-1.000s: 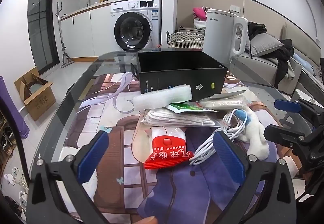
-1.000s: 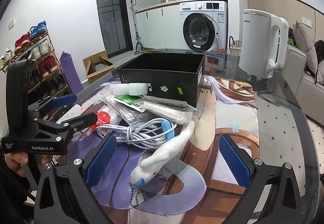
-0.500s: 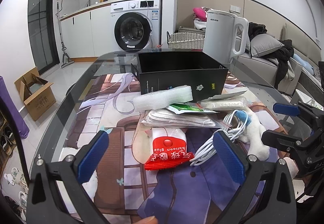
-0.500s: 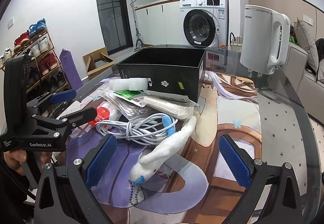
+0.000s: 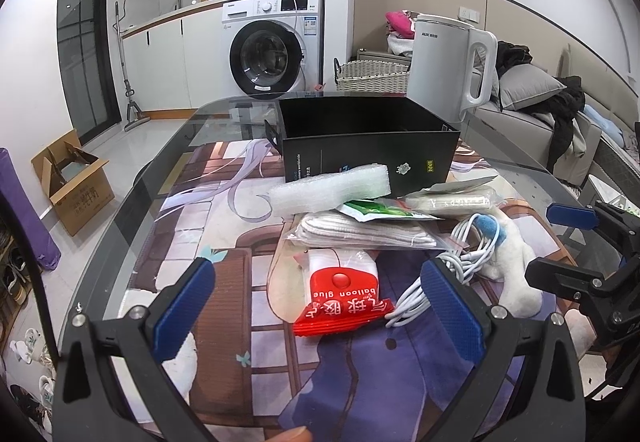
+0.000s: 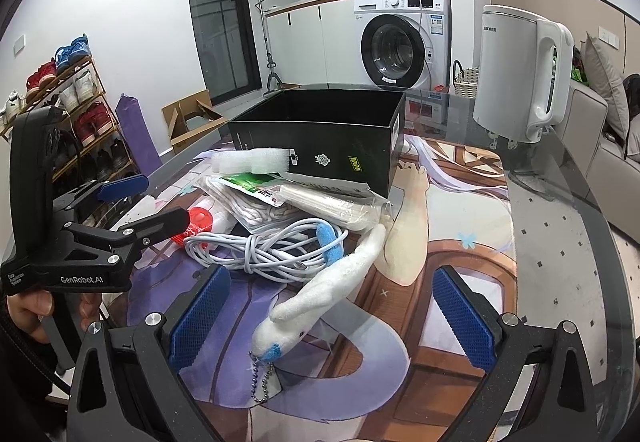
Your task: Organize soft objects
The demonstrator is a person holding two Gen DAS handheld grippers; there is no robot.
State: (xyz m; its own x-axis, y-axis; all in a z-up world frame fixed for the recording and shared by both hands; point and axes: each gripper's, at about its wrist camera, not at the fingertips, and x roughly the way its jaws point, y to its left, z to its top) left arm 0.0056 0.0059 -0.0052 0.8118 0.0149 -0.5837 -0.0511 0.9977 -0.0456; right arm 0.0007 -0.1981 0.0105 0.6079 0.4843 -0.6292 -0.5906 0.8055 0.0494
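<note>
The left hand-held gripper [image 5: 316, 306] hangs with its blue-padded jaws spread wide, holding nothing, above a red "balloon glue" packet [image 5: 344, 300] lying on the glass surface [image 5: 132, 202]. The right hand-held gripper [image 6: 330, 316] is likewise wide open and empty, with a long white plush toy with a ball chain [image 6: 320, 302] lying between its fingers. Just beyond the toy sits a coiled white cable [image 6: 264, 246], then bagged white cloths [image 5: 360, 230] and a white foam strip [image 5: 332, 188], piled against the near wall of an open black cardboard box [image 5: 368, 138]. A white electric kettle [image 6: 516, 74] stands far right.
</note>
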